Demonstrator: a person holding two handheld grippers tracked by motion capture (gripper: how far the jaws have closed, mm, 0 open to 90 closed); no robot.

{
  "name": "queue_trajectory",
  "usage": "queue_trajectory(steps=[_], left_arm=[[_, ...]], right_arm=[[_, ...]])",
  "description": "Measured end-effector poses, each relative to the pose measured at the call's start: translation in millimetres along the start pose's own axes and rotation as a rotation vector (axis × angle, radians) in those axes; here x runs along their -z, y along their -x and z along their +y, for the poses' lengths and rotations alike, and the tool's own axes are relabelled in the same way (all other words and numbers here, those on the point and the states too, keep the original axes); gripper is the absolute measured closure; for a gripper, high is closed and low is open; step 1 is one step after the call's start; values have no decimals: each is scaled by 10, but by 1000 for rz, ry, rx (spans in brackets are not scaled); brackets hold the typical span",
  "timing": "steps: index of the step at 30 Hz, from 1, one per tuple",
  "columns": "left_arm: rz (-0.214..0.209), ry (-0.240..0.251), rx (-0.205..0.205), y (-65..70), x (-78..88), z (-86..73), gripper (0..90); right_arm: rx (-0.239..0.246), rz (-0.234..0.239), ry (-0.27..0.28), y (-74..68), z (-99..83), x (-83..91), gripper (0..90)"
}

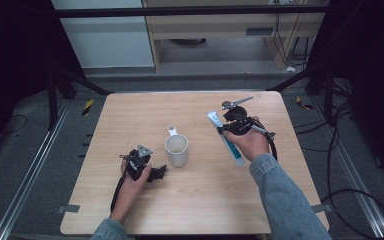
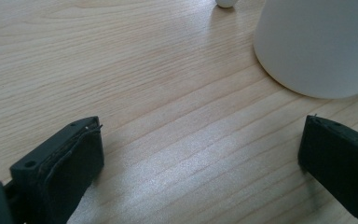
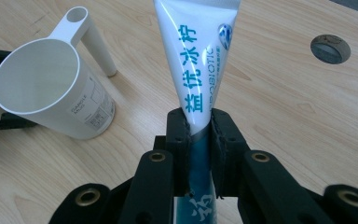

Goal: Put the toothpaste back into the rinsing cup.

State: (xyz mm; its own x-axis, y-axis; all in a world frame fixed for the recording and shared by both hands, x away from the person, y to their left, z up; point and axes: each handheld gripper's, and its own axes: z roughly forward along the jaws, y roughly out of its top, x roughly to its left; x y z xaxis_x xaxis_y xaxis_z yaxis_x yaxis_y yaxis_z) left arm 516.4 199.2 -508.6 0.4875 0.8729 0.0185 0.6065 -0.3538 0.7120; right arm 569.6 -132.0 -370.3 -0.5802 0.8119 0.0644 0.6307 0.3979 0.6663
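light: even, overhead, counter (image 1: pixel 205 200) bright | surroundings: dark at both sides of high view | shadows: soft, short beside cup (image 1: pixel 176 150) | glare: pale sheen on wood in left gripper view | focus: near jaws slightly soft, high view low detail

The left claw (image 1: pixel 156 173) is a black device with a grey three-cornered plate on top and a black cable trailing from it. In the left gripper view its two jaws are matte black blocks, each faced with a dark pad; a small round hole marks the top of the left one. The right claw (image 3: pixel 199 135) is black too, its linkage arms pinned with brass-coloured rivets, small screws on the jaw blocks, a black cable looping away. Both of the person's forearms wear blue denim sleeves (image 1: pixel 280 192) with stitched cuffs.
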Motion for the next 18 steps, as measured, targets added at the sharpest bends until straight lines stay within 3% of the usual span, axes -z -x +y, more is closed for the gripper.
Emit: queue_trajectory(steps=[8,18], left_arm=[[0,0,-2,0,2,-1,0],[3,4,0,4,-1,-1,0]], right_arm=[[-8,22,83,-158,36,31,790],[17,40,170,-371,200,147,790]])
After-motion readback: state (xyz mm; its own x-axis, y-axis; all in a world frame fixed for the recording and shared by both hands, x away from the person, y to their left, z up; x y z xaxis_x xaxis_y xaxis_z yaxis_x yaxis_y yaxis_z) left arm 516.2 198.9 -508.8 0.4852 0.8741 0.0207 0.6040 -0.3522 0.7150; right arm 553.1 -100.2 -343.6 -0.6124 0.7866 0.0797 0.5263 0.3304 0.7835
